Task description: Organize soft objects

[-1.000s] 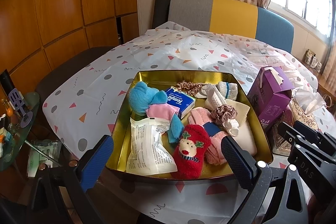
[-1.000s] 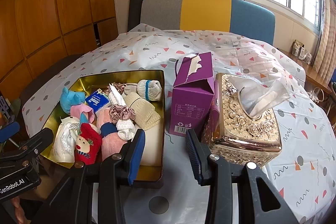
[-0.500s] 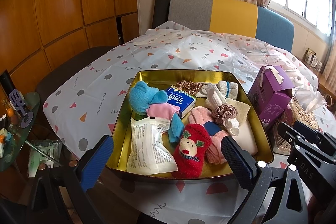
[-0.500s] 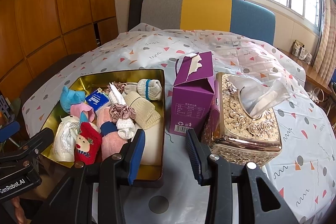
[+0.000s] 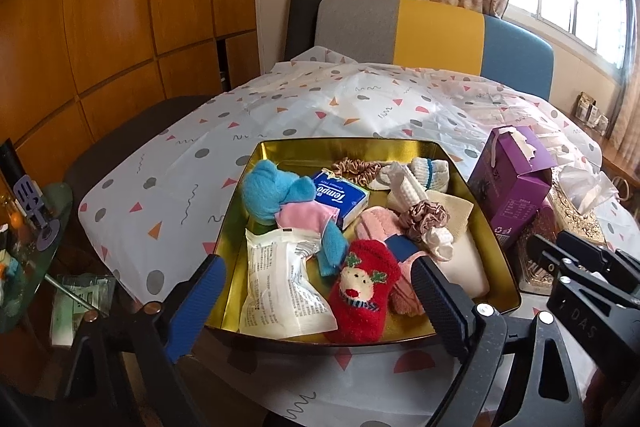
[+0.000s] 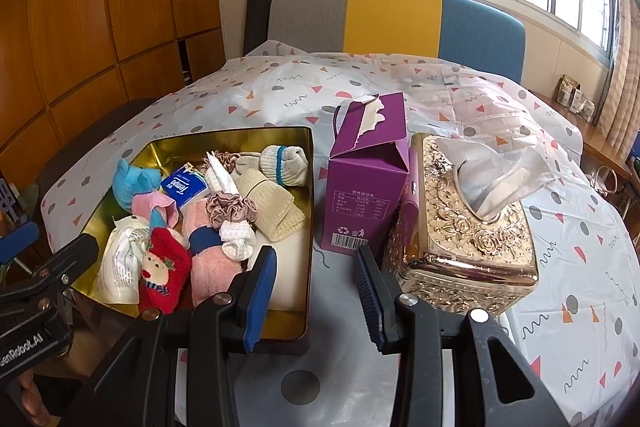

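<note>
A gold tin tray [image 5: 352, 147] [image 6: 308, 235] on the table holds several soft things: a red reindeer sock [image 5: 364, 291] [image 6: 162, 275], a blue plush piece [image 5: 268, 195] [image 6: 130, 183], pink socks [image 5: 308, 219], a scrunchie [image 5: 424, 217] [image 6: 232, 207], a striped white sock [image 5: 430, 169] [image 6: 286, 163], a blue Tempo tissue pack [image 5: 340, 195] [image 6: 186, 185] and a white plastic pack [image 5: 280, 287]. My left gripper [image 5: 316, 303] is open and empty at the tray's near edge. My right gripper [image 6: 316, 283] is open and empty, low between the tray and the boxes.
A purple carton [image 6: 366, 179] [image 5: 512, 183] stands right of the tray. A gold ornate tissue box [image 6: 468, 235] sits beside it. A patterned cloth [image 6: 560, 267] covers the table. A sofa back [image 6: 392, 15] is behind. A glass side table [image 5: 28, 247] stands at the left.
</note>
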`<state>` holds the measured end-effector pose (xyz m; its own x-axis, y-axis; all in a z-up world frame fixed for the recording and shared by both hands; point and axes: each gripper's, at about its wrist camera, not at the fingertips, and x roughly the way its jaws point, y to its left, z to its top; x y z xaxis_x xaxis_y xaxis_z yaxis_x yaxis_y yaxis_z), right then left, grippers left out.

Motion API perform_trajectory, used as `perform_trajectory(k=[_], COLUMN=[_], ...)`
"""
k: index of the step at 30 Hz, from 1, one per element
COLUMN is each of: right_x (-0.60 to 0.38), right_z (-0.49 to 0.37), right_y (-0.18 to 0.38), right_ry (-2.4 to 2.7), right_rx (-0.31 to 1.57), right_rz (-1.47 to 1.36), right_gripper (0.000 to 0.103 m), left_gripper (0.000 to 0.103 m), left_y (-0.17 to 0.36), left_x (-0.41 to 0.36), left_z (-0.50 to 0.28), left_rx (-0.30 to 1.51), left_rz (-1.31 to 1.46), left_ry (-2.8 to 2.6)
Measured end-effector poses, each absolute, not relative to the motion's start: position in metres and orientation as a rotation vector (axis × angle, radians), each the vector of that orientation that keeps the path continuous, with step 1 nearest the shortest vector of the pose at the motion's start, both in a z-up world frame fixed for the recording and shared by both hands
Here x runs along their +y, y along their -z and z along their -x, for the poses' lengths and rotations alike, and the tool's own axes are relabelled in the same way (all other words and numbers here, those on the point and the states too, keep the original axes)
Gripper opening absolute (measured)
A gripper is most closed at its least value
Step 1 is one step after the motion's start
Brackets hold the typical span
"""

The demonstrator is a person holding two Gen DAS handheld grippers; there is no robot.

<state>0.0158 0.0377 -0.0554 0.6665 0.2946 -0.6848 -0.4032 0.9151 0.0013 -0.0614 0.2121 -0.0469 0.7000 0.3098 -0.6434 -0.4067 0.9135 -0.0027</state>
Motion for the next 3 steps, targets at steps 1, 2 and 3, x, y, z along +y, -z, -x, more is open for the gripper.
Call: perform_trajectory(k=[1, 2, 3], right_x=[0.0370, 0.0362, 0.0347], right_z=[-0.0153, -0.0151, -0.0149], right_y=[0.0544, 0.0529, 0.0514], right_ry=[-0.395, -0.395, -0.394], right_rx=[0.740, 0.735, 0.730], right_rz=[0.153, 0.147, 0.142], right_gripper=[0.040, 0.040, 0.040], left_gripper=[0.094, 0.095, 0.098], left_y=[0.0472, 0.0476, 0.0483], left_x=[0.2123, 0.2129, 0.2140], left_z=[0.0609, 0.0604, 0.0598], left_rx=[0.691, 0.696, 0.703], left_rz=[0.150, 0.153, 0.164], left_ry=[-0.399, -0.403, -0.399])
